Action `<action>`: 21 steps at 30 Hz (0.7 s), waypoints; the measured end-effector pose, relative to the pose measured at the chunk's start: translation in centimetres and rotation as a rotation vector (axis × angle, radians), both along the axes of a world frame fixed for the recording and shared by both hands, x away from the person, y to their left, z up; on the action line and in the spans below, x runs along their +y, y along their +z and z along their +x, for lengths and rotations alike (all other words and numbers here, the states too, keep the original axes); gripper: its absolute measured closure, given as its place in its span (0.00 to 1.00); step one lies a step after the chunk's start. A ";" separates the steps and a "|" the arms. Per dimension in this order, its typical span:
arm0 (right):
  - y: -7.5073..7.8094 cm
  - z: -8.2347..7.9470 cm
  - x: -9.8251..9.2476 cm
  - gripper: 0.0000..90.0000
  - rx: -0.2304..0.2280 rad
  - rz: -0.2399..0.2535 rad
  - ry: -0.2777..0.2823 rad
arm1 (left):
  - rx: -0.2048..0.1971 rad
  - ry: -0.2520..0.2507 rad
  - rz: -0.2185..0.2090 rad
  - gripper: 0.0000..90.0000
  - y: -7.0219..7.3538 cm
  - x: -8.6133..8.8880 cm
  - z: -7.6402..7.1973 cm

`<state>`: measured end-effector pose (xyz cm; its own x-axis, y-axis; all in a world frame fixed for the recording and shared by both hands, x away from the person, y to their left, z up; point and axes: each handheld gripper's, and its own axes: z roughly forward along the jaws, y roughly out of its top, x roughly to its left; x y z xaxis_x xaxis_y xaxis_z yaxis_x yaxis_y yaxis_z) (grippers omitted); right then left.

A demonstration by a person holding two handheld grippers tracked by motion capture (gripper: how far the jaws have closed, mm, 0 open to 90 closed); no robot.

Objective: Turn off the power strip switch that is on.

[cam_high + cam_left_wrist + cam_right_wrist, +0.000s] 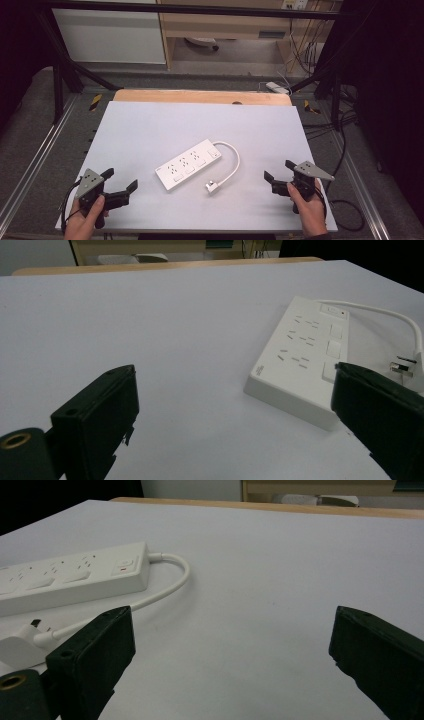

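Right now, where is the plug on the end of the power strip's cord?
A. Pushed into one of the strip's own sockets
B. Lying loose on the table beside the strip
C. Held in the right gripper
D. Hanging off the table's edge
B: the plug lies flat on the table near the strip, its cord curling back to the strip's end, with both grippers apart from it.

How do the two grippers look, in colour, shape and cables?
Both are alike. The left gripper and the right gripper are black, each with two blocky, square-ended jaws. On top of each sits a grey three-cornered plate. A thin black cable trails from each. In the left gripper view a brass-coloured ring shows at the base of one jaw. No sleeves reach the hands.
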<state>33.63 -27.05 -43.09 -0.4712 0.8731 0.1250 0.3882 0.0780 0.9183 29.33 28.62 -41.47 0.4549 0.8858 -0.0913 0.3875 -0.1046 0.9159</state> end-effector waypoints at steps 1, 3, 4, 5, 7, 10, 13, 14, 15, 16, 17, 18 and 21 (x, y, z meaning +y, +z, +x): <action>0.1 0.0 0.0 0.05 -0.003 -0.001 0.001 | 0.000 0.000 0.000 0.06 0.0 0.0 0.0; 0.2 0.0 0.0 0.05 -0.015 0.001 0.002 | 0.000 -0.001 -0.002 0.06 0.0 0.0 0.0; 0.2 -0.1 0.0 0.05 -0.019 0.003 0.000 | -0.001 0.000 -0.004 0.06 0.0 0.0 0.0; 0.3 -0.1 0.0 0.06 -0.027 0.001 0.002 | -0.001 0.000 -0.004 0.06 0.0 0.0 0.0; 0.4 -0.1 0.0 0.06 -0.036 0.003 0.003 | -0.001 -0.001 -0.004 0.06 0.0 0.0 0.0; 0.6 -0.1 0.0 0.06 -0.048 0.006 0.002 | -0.001 -0.002 -0.004 0.06 0.0 -0.1 0.0; 0.7 -0.1 0.1 0.06 -0.060 0.003 0.006 | 0.000 -0.004 -0.004 0.06 0.0 -0.1 0.0; 0.8 -0.2 0.2 0.06 -0.062 0.004 0.006 | 0.000 -0.010 0.003 0.06 0.0 -0.2 0.0; 0.8 -0.2 0.2 0.06 -0.063 0.003 0.007 | 0.000 -0.011 0.005 0.06 0.0 -0.3 0.0; 0.8 -0.2 0.2 0.06 -0.063 0.005 0.010 | -0.001 -0.013 0.007 0.06 0.0 -0.3 0.0; 0.8 -0.2 0.2 0.06 -0.065 0.006 0.011 | 0.000 -0.013 0.005 0.06 0.0 -0.3 0.0; 0.8 -0.2 0.3 0.06 -0.066 0.006 0.013 | 0.001 -0.012 0.004 0.06 0.0 -0.2 0.0; 1.0 -0.3 0.3 0.06 -0.071 0.012 0.012 | -0.002 -0.009 0.003 0.06 0.0 -0.1 0.0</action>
<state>33.37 -26.77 -42.11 -0.4894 0.8661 0.1018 0.3216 0.0708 0.9442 29.35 28.50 -41.49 0.4632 0.8819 -0.0882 0.3851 -0.1106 0.9162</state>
